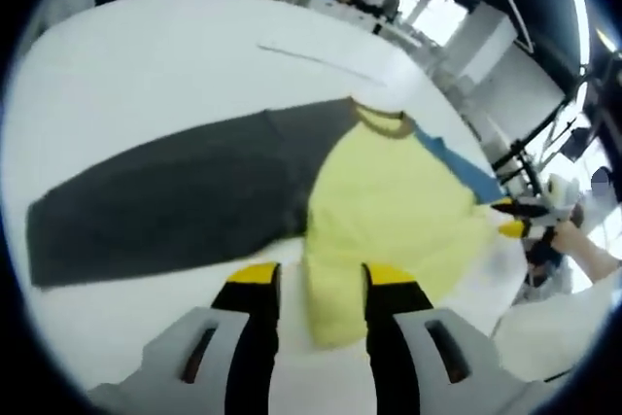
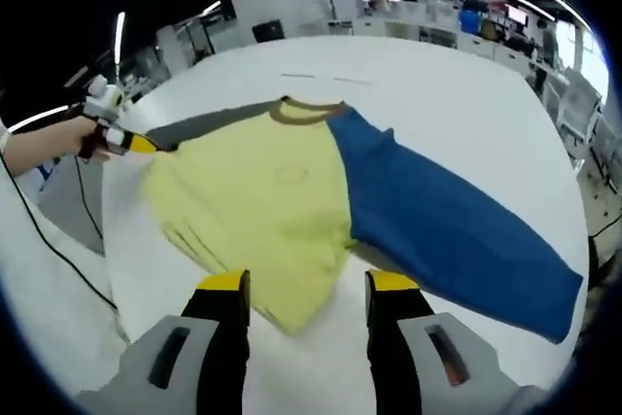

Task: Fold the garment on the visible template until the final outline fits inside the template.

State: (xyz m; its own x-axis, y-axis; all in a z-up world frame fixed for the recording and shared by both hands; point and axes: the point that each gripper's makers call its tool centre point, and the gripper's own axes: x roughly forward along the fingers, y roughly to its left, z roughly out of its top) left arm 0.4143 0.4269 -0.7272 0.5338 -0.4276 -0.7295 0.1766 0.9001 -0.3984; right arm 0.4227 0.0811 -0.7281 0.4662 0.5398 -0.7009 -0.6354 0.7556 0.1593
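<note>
A long-sleeved shirt lies flat on the white table (image 1: 146, 65): yellow body (image 1: 389, 201), dark grey sleeve (image 1: 165, 201), blue sleeve (image 1: 457, 164), brown collar (image 1: 381, 120). In the left gripper view my left gripper (image 1: 323, 279) is open, with the yellow hem lying between its jaws. In the right gripper view the yellow body (image 2: 262, 191) and blue sleeve (image 2: 457, 230) spread out, and my right gripper (image 2: 308, 284) is open over a corner of the hem. Each gripper also shows small at the shirt's edge in the other view: the right gripper (image 1: 520, 219) and the left gripper (image 2: 126, 141).
A thin dark line (image 1: 321, 60) marks the table beyond the collar, seen too as the line (image 2: 321, 78). A person's hand (image 1: 583, 245) and white sleeve are at the table's edge. Desks and office equipment (image 2: 466, 17) stand in the background.
</note>
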